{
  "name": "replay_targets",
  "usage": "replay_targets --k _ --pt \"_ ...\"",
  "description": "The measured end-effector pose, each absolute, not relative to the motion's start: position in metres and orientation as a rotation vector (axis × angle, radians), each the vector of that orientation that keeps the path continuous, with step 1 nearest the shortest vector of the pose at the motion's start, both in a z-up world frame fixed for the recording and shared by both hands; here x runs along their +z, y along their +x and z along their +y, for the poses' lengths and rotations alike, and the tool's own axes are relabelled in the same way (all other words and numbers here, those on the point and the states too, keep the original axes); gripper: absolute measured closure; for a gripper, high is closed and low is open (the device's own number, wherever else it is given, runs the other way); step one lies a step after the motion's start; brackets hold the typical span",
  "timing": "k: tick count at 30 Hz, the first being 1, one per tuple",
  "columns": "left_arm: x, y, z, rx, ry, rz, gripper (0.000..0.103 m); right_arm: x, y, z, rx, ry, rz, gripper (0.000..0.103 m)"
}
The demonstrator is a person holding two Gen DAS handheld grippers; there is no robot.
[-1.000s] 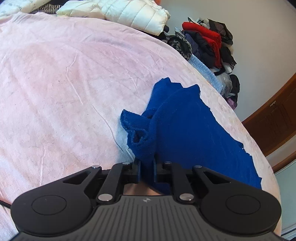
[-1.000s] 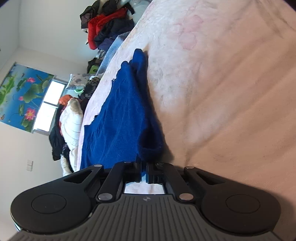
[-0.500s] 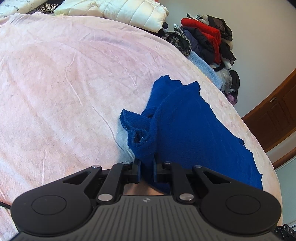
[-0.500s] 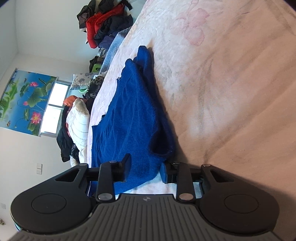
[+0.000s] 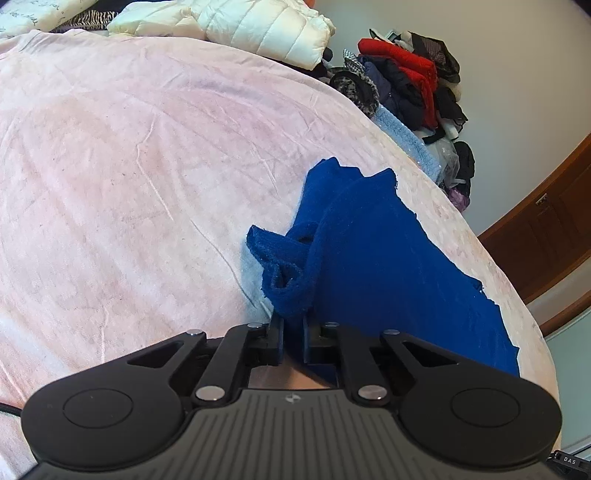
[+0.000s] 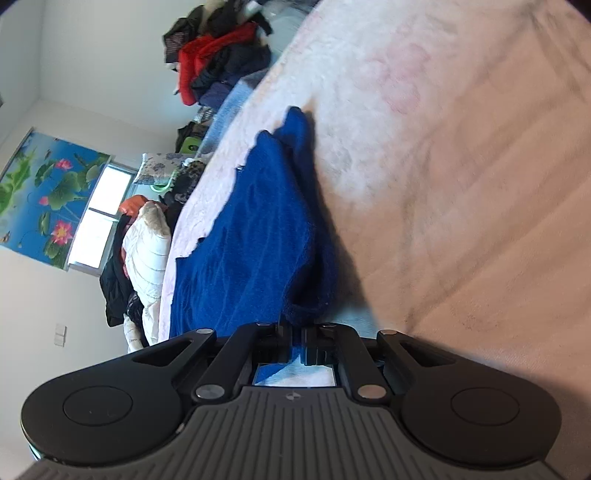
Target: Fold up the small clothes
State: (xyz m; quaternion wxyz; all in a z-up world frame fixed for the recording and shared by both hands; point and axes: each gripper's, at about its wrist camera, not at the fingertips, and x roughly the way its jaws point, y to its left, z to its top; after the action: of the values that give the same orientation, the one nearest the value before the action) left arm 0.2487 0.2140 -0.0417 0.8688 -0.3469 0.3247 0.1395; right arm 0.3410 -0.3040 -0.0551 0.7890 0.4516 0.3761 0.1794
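A blue knit garment lies on the pink bed cover, partly folded, with a bunched strap end at its near left. My left gripper is shut on that bunched edge of the blue garment. In the right wrist view the same blue garment stretches away across the pink bed cover. My right gripper is shut on the garment's near edge.
A white puffer jacket lies at the bed's far end. A pile of red and dark clothes sits beyond the bed by the wall. A wooden door stands at right. The right wrist view shows a window and a lotus blind.
My right gripper opened half a second ago and has shut again on the garment's near edge. The left gripper has kept its hold and barely moved.
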Motion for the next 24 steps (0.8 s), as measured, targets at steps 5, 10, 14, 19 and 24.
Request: replay_targets --k 5,10,14,19,24 --pt "-0.038 0.246 0.219 0.268 -0.726 0.699 0.095 -0.060 0.345 -0.311 0.379 0.956 0.856 0.095" --pt "-0.036 0.247 0.220 0.269 -0.698 0.705 0.095 -0.056 0.345 -0.313 0.398 0.954 0.824 0.095" --pt "-0.048 0.252 0.223 0.267 -0.686 0.726 0.095 -0.073 0.353 -0.311 0.384 0.939 0.905 0.089" --pt "-0.031 0.237 0.224 0.192 -0.626 0.687 0.089 -0.050 0.345 -0.327 0.410 0.941 0.842 0.042" --pt "0.007 0.217 0.232 0.344 -0.402 0.577 0.071 -0.015 0.365 -0.353 0.386 0.847 0.729 0.041"
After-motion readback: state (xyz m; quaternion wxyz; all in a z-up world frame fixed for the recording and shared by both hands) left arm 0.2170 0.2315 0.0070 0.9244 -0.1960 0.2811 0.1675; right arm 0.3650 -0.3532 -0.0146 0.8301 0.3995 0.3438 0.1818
